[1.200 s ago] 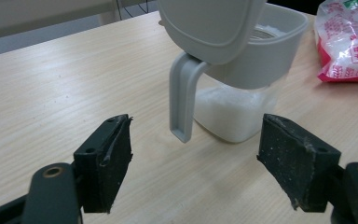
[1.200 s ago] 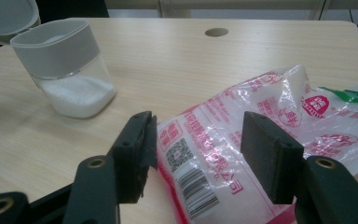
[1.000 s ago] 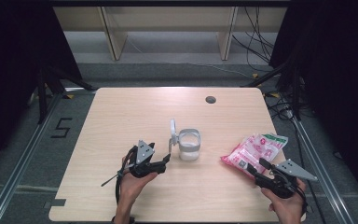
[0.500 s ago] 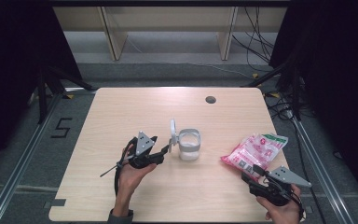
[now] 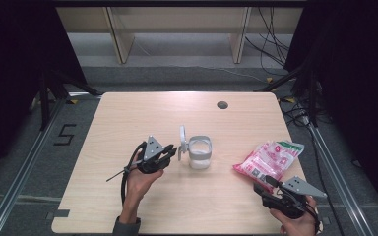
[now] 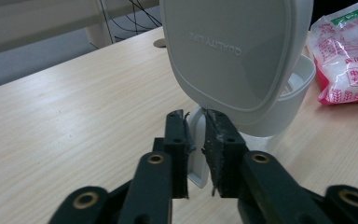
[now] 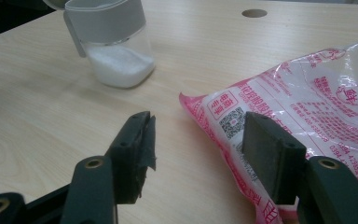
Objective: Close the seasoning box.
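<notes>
A small clear container [image 5: 199, 152] with a grey-white collar stands mid-table, white grains in its bottom [image 7: 116, 65]. Its white flip lid [image 5: 182, 142] stands open and upright on the container's left side. My left gripper [image 5: 172, 151] is shut on the lid's lower tab [image 6: 196, 140], and the lid's underside [image 6: 233, 46] faces its camera. A pink and white printed bag [image 5: 270, 160] lies flat at the right. My right gripper [image 5: 263, 189] is open near the table's front edge, just short of the bag's near corner [image 7: 307, 107], with nothing between its jaws [image 7: 198, 135].
A round cable hole [image 5: 222, 104] sits at the table's back right. The table's front edge [image 5: 177, 231] lies just behind both hands. Wooden shelf legs and cables stand on the floor beyond the far edge.
My right gripper has drawn back from the bag toward the front edge. My left gripper has shifted slightly forward, staying on the lid.
</notes>
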Demonstrator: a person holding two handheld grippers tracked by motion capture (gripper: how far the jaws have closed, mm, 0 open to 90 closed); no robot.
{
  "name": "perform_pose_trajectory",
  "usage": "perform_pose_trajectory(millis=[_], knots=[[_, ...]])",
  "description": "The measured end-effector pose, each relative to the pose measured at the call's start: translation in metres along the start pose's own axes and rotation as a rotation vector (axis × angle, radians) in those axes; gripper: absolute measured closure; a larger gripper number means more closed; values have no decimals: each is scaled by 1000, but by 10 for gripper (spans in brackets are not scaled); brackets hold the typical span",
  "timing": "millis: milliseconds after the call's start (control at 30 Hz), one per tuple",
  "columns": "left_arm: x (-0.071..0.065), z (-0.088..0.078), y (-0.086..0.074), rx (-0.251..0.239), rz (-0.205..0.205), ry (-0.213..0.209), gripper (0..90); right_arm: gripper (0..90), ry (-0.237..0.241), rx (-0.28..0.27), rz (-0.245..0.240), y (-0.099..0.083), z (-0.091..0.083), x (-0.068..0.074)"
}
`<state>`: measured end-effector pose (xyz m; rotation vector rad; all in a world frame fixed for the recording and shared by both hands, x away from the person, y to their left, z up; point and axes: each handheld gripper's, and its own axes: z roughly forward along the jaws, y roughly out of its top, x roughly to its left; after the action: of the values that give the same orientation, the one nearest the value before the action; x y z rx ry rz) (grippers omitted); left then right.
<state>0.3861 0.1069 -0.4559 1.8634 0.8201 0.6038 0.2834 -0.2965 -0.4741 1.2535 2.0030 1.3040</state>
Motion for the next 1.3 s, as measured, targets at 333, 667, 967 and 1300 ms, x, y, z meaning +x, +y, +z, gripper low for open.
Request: perform_pose_trajectory(millis=[333, 667, 967, 1300], knots=[[2, -1, 6, -3, 84, 16, 893, 434, 6, 11, 41, 0, 2, 6], [0, -3, 19, -28, 84, -36, 893, 432, 4, 1, 2, 0, 4, 2], [-3, -2, 26, -22, 101, -36, 893, 427, 8, 10, 42, 0, 3, 5], [-8, 3, 31, -28, 106, -43, 893, 386, -9, 1, 21, 0, 4, 2]])
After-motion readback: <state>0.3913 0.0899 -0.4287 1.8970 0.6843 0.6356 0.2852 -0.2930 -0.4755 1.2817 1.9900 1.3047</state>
